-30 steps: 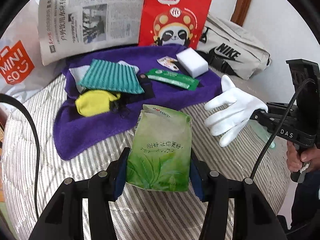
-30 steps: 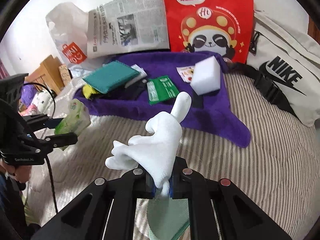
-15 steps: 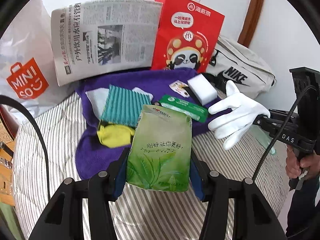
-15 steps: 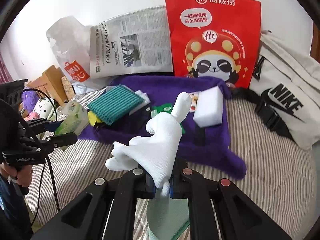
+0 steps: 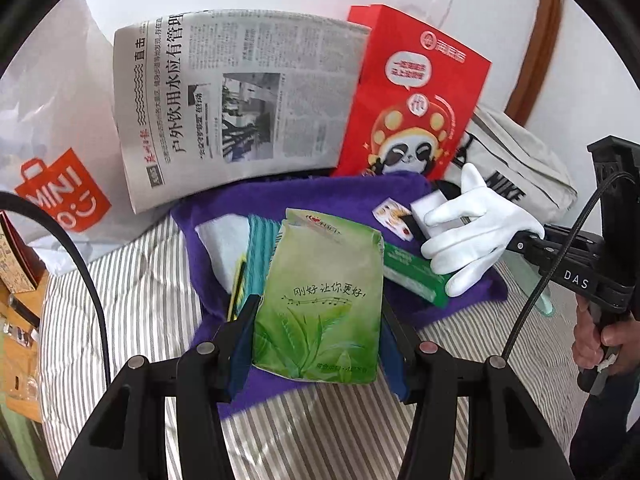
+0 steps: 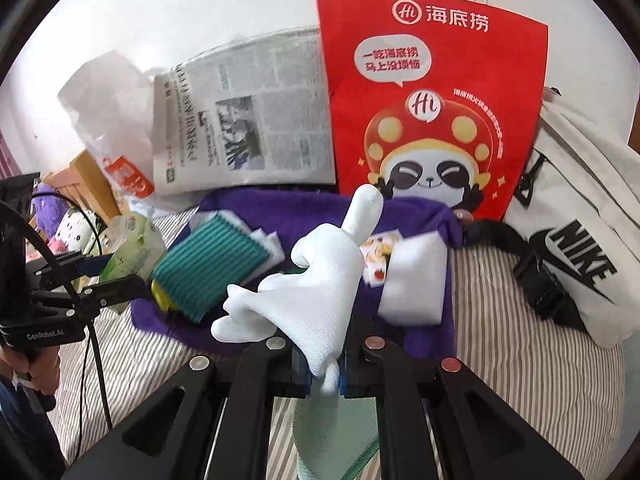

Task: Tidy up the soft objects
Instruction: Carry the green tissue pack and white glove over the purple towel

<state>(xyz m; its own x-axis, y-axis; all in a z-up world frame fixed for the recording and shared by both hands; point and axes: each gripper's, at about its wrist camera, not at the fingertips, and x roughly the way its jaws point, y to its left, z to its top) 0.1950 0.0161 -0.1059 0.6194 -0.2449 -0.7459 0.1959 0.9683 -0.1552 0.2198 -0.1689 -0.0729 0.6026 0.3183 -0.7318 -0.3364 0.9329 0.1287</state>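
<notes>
My left gripper [image 5: 316,344] is shut on a green tissue pack [image 5: 320,304] and holds it above the near edge of the purple towel [image 5: 320,196]; the pack also shows in the right wrist view [image 6: 134,246]. My right gripper [image 6: 324,364] is shut on the cuff of a white glove [image 6: 316,292], held above the towel [image 6: 408,208]. The glove shows in the left wrist view [image 5: 476,224] too. On the towel lie a teal striped cloth [image 6: 208,266], a white sponge block [image 6: 414,280], a green flat packet [image 5: 412,276] and a yellow cloth [image 6: 160,296].
A newspaper [image 5: 240,104], a red panda bag [image 6: 432,100], a white Miniso bag [image 5: 52,168] and a grey Nike bag [image 6: 580,248] stand along the back of the striped bed [image 5: 132,288]. A pale green cloth [image 6: 340,432] lies under my right gripper.
Both grippers have moved forward towards the purple towel, each still holding its object. The towel items and the bags behind look larger and closer.
</notes>
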